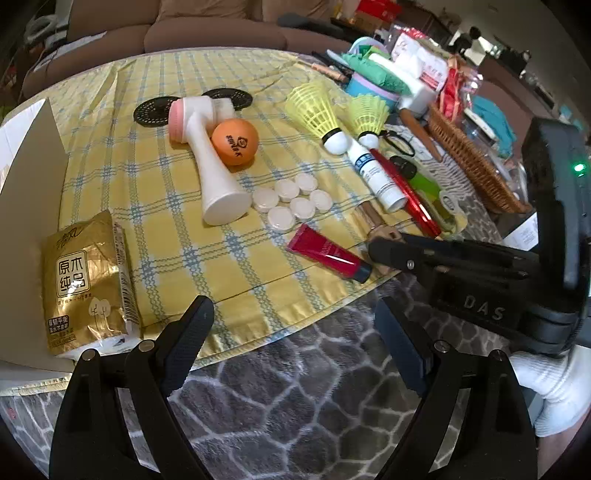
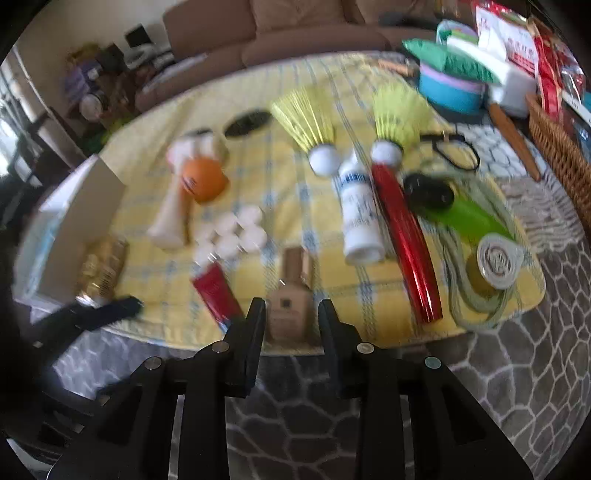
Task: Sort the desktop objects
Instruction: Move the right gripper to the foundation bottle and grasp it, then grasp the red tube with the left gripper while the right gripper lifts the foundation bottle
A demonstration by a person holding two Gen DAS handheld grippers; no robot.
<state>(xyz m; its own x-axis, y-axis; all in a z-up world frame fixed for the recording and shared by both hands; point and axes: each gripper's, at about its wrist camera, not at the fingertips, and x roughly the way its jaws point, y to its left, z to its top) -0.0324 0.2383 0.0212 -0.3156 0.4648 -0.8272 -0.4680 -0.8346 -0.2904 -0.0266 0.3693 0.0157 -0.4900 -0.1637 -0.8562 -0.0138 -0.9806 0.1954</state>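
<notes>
A yellow checked cloth (image 1: 155,206) holds the objects. On it lie a gold tissue pack (image 1: 86,284), a white and pink brush (image 1: 207,158), an orange ball (image 1: 234,142), several white caps (image 1: 291,201) and a red tube (image 1: 327,254). Two yellow shuttlecocks (image 1: 317,110), a white bottle (image 1: 376,173) and a red foil stick (image 1: 406,192) are there too. My left gripper (image 1: 291,314) hangs open and empty over the cloth's front edge. My right gripper (image 2: 291,306) is open, its fingers flanking a beige bottle (image 2: 290,317) beside the red tube (image 2: 216,291). The right wrist view is blurred.
A white box (image 1: 22,184) stands at the left by the tissue pack. A wicker basket (image 1: 469,158), a blue tub (image 1: 369,86) and piled packets crowd the right. Grey patterned rug (image 1: 295,387) lies in front, a brown sofa (image 1: 207,33) behind. A white sock (image 1: 554,387) shows at the right.
</notes>
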